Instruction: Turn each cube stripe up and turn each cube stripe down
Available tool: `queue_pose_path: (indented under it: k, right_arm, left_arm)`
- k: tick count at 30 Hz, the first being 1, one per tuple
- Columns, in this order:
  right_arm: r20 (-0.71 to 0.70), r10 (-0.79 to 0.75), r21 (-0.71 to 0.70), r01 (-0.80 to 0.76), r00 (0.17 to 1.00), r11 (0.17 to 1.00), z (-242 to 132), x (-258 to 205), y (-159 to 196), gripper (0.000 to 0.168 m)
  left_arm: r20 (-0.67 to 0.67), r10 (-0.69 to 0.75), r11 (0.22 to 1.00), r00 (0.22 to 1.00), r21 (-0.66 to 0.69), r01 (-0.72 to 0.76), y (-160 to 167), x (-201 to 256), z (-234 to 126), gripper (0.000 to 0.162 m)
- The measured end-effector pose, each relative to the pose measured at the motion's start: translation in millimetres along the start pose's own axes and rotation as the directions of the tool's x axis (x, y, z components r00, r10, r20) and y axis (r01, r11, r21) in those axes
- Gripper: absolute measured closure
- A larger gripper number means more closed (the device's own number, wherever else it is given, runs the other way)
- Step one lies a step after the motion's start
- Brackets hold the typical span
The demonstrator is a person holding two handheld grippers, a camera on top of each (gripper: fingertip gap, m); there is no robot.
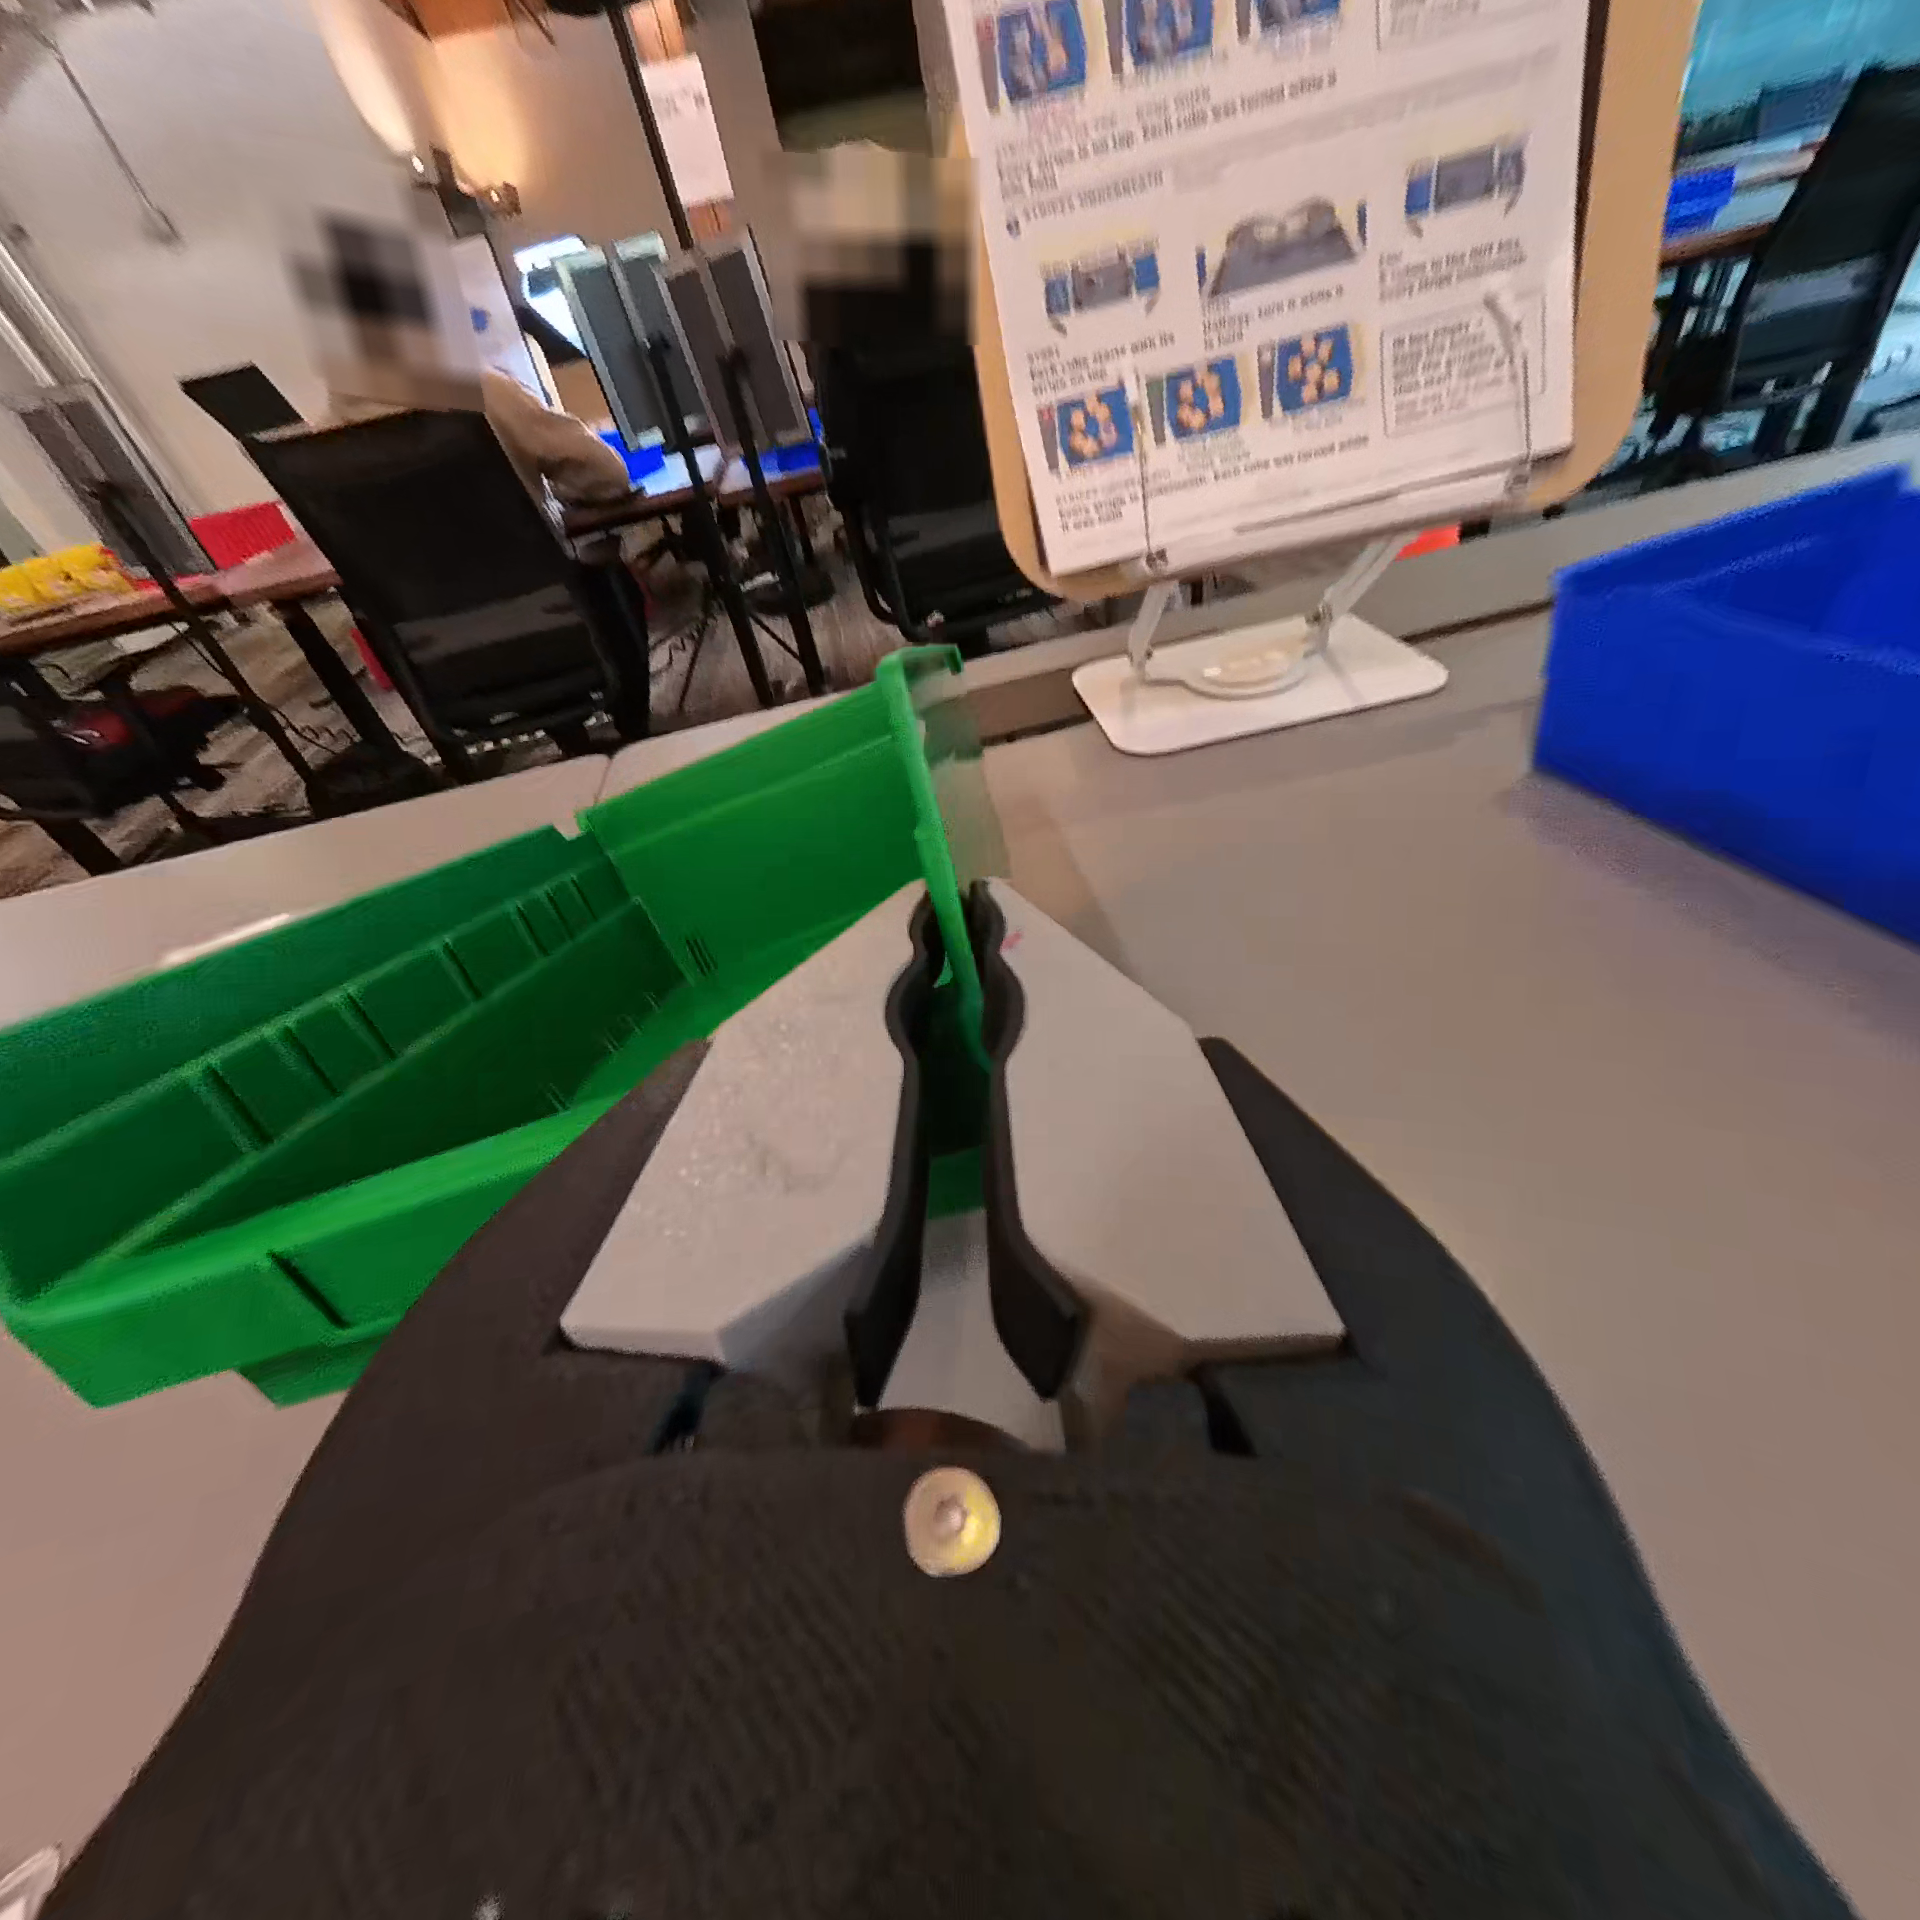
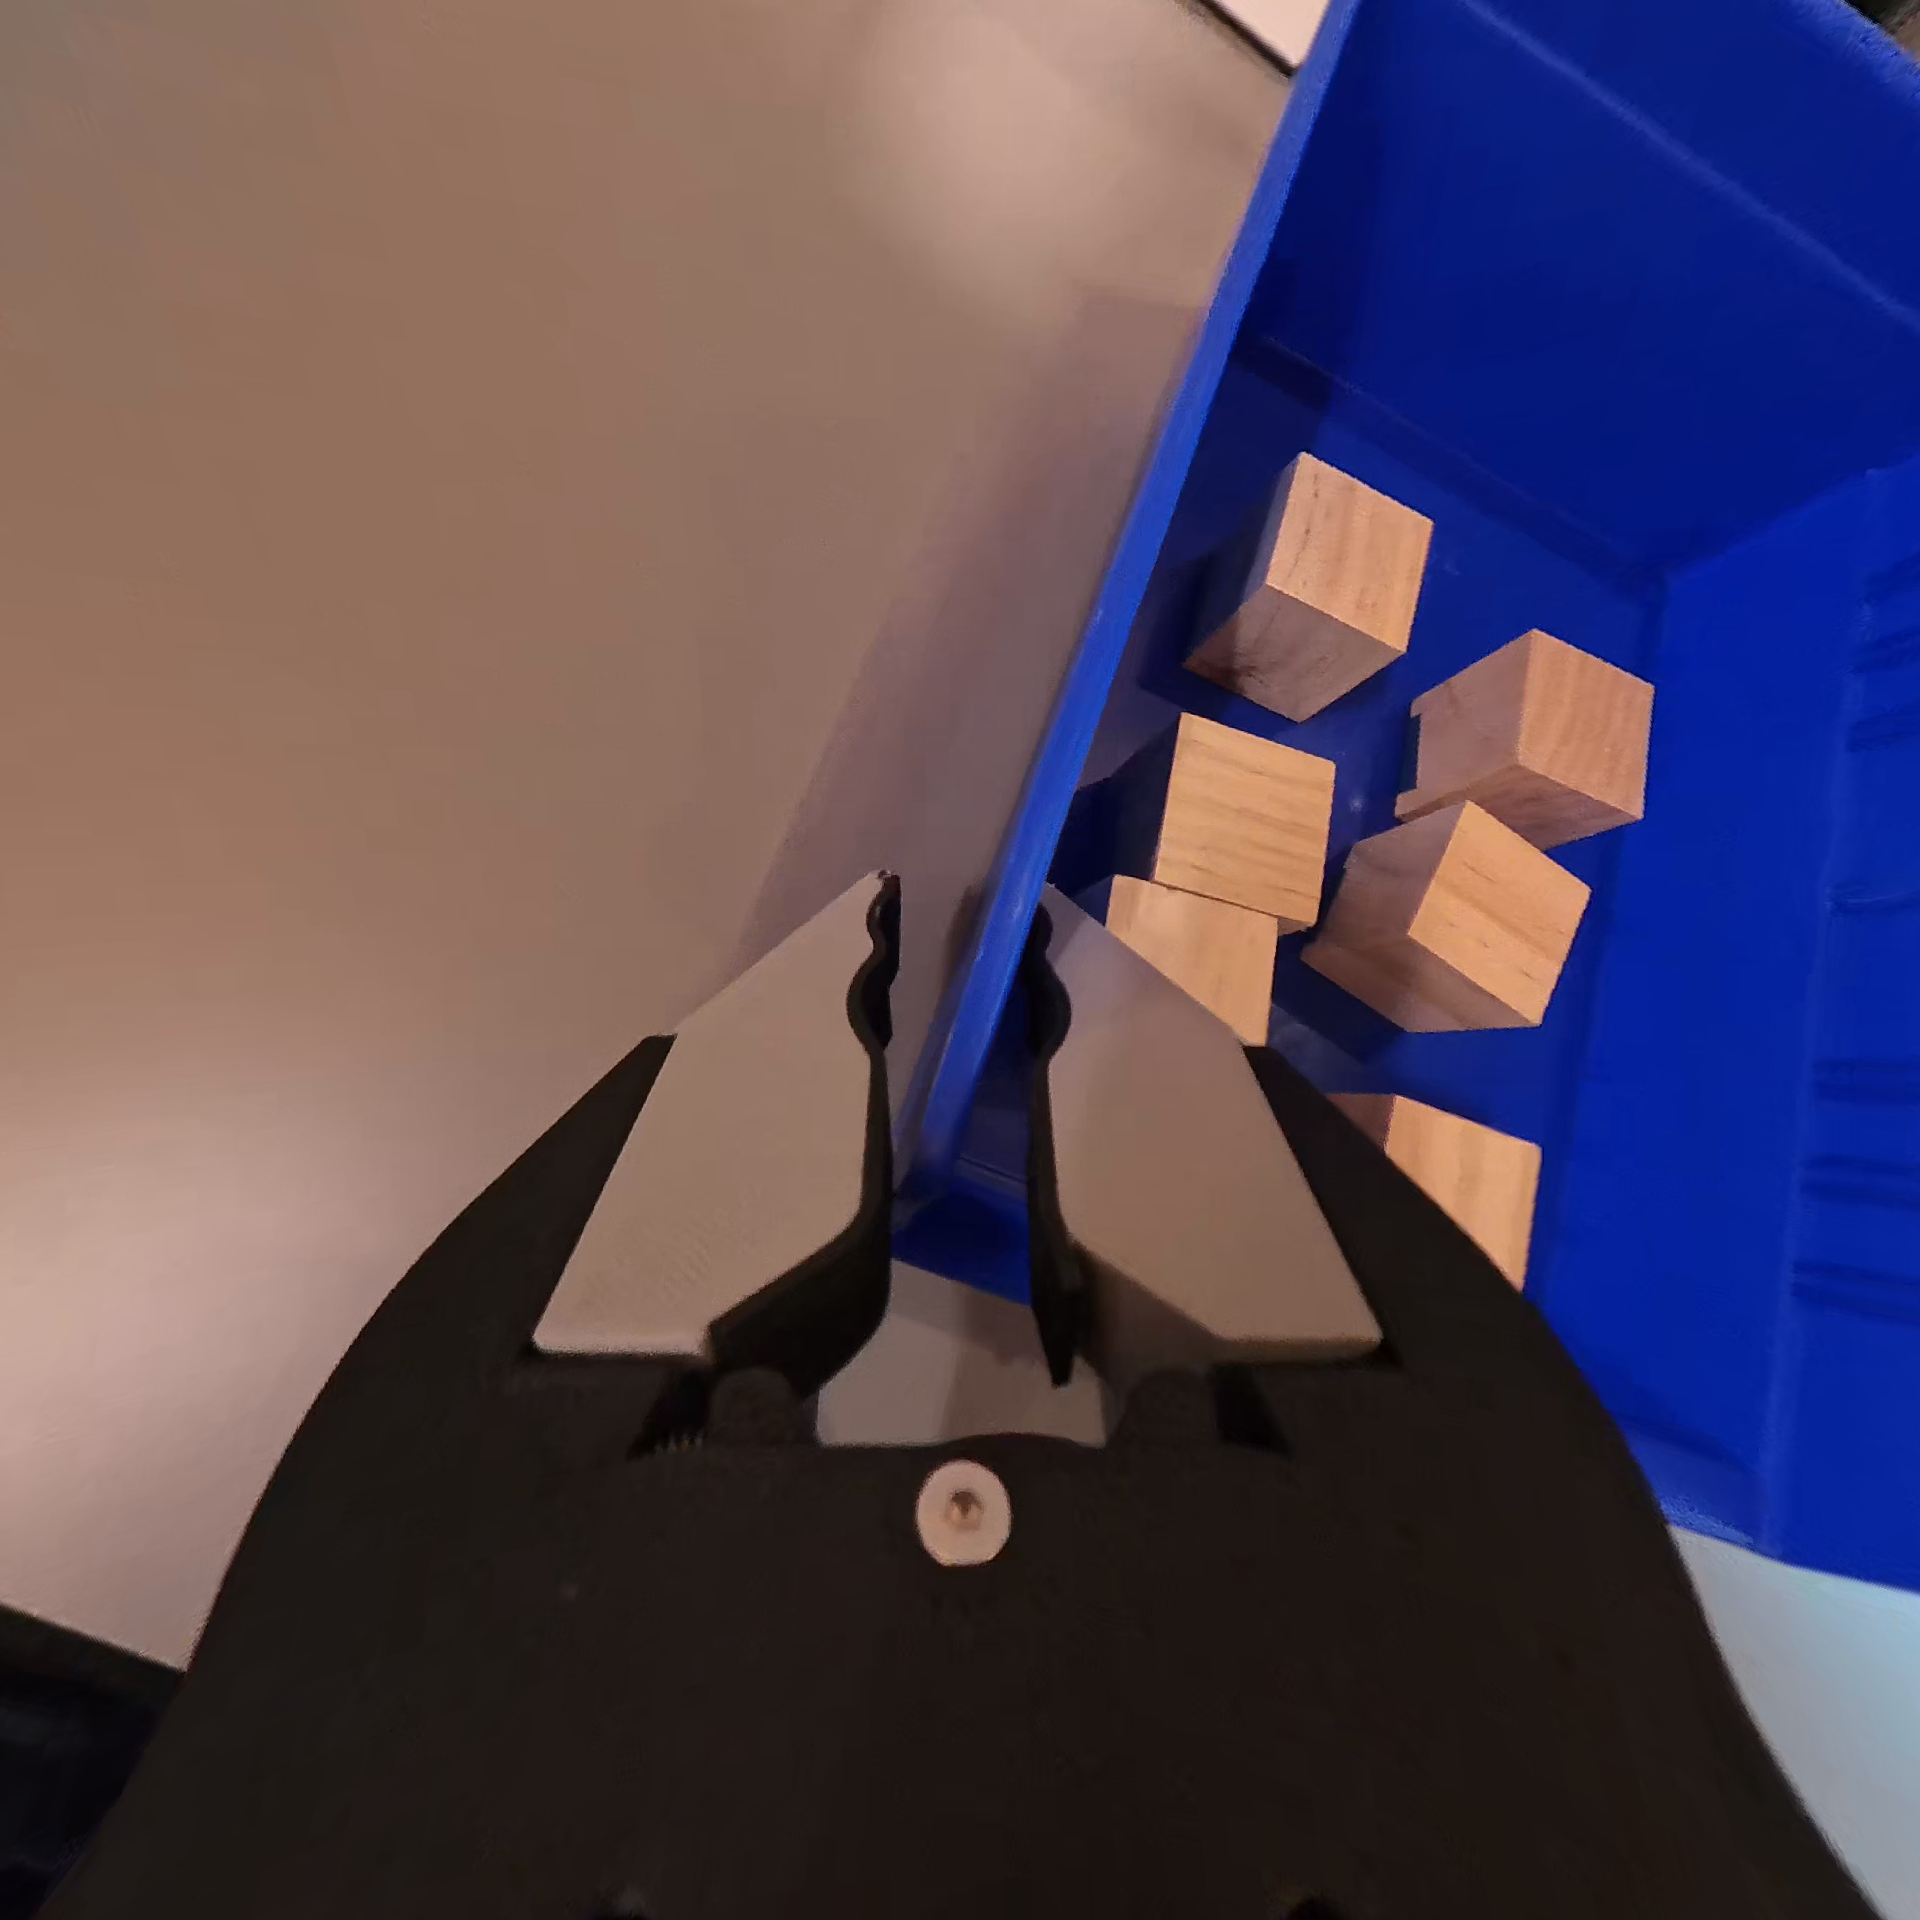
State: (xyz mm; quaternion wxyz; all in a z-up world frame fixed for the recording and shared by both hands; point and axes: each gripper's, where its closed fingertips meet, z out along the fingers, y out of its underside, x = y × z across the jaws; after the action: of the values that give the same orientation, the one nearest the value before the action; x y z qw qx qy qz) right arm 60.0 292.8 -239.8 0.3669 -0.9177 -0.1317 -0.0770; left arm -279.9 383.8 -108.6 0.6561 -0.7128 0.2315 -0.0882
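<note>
Several plain wooden cubes (image 2: 1247, 821) lie loose on the floor of a blue bin (image 2: 1143, 623); no stripe shows on their visible faces. My right gripper (image 2: 961, 914) straddles the bin's left wall, one finger outside and one inside, closed on the rim. My left gripper (image 1: 961, 914) is shut on the end wall of an empty green bin (image 1: 416, 1091), which is tilted over the grey table (image 1: 1351, 1039) to my left. The blue bin also shows in the left wrist view (image 1: 1745, 707), at the far right.
A white stand with a printed sheet (image 1: 1278, 291) is at the table's far edge, between the two bins. Beyond the table are black chairs (image 1: 447, 561), desks and a seated person.
</note>
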Motion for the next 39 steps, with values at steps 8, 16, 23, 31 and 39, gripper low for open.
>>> queue_pose_path:
  k: [8,16,23,31,39]
  right_arm:
    - [0.099,-0.067,0.027,0.065,0.993,0.998,20,-125,-68,0.147]
    - [0.335,-0.027,0.110,-0.011,0.942,0.994,37,-260,-146,0.123]
    - [0.618,-0.190,0.388,-0.085,0.763,0.918,-75,-308,-181,0.144]
    - [0.561,-0.106,0.475,-0.214,0.821,0.854,-140,-146,-112,0.138]
    - [0.420,0.087,0.584,-0.342,0.904,0.736,-207,13,-70,0.134]
  left_arm:
    - [-0.015,-0.051,0.977,0.999,0.209,0.053,-68,-16,-68,0.158]
    - [0.103,-0.002,0.903,0.995,0.428,-0.042,-120,-23,-133,0.157]
    - [0.285,0.069,0.860,0.956,0.469,-0.202,-131,-35,-156,0.158]
    - [0.088,0.175,0.770,0.981,0.609,-0.192,-157,52,-161,0.158]
    - [-0.191,0.336,0.778,0.922,0.609,-0.157,-145,229,-111,0.157]
